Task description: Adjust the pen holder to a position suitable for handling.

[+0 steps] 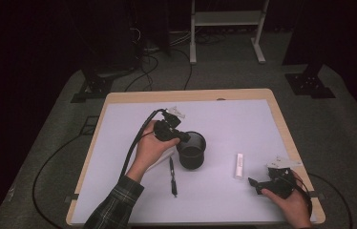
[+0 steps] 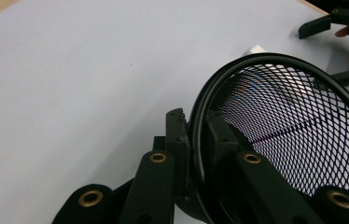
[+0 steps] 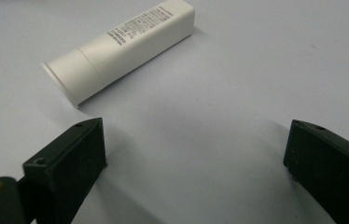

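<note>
A black wire-mesh cup point(image 1: 192, 151) stands upright near the middle of the white mat. My left gripper point(image 1: 182, 137) comes at it from the left and is shut on its rim. In the left gripper view the jaws point(image 2: 196, 123) pinch the round rim wire of the cup point(image 2: 294, 130), one inside and one outside. A white capped tube point(image 1: 238, 165) lies flat to the right of the cup. My right gripper point(image 1: 257, 187) rests low at the front right, open, its jaws pointing at the tube. The tube point(image 3: 121, 46) lies just beyond the spread fingertips point(image 3: 196, 154), with nothing between them.
A black pen point(image 1: 172, 175) lies on the mat in front of the cup, beside the left forearm. The wooden table edge point(image 1: 284, 131) frames the mat. Black cables trail off the table from both grippers. A stand and floor cables lie behind the table.
</note>
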Demonstrator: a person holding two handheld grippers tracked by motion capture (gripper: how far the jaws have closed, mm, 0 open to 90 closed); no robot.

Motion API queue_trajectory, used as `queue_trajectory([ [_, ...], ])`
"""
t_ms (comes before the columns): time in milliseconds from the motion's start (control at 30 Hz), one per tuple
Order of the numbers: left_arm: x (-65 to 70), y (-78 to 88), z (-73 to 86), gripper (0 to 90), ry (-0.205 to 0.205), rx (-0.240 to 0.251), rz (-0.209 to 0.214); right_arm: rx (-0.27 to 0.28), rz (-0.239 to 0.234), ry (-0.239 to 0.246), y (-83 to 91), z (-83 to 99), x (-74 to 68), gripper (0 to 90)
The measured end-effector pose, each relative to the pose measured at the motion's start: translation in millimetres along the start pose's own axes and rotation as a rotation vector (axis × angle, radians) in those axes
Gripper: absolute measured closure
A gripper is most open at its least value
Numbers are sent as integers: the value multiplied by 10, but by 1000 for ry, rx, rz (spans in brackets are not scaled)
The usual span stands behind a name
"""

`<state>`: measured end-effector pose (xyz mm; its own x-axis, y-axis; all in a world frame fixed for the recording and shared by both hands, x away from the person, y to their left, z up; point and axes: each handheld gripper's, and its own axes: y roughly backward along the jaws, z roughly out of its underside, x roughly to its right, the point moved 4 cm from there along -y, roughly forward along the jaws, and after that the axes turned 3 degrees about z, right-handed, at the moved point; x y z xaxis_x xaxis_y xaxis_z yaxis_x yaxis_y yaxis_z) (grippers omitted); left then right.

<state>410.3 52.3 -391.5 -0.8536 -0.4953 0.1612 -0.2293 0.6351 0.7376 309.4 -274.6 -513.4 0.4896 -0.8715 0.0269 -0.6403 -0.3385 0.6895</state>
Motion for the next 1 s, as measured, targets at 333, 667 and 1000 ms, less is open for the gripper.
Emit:
queue_trajectory([
  [333,117,-96,53,820,-10,-18,32,0,0,1,0,0,0,48],
  [667,216,-229,133,820,-14,-43,61,0,-1,0,1,1,-1,47],
  [1000,273,-303,188,820,-17,-66,74,3,2,5,-2,-1,4,48],
])
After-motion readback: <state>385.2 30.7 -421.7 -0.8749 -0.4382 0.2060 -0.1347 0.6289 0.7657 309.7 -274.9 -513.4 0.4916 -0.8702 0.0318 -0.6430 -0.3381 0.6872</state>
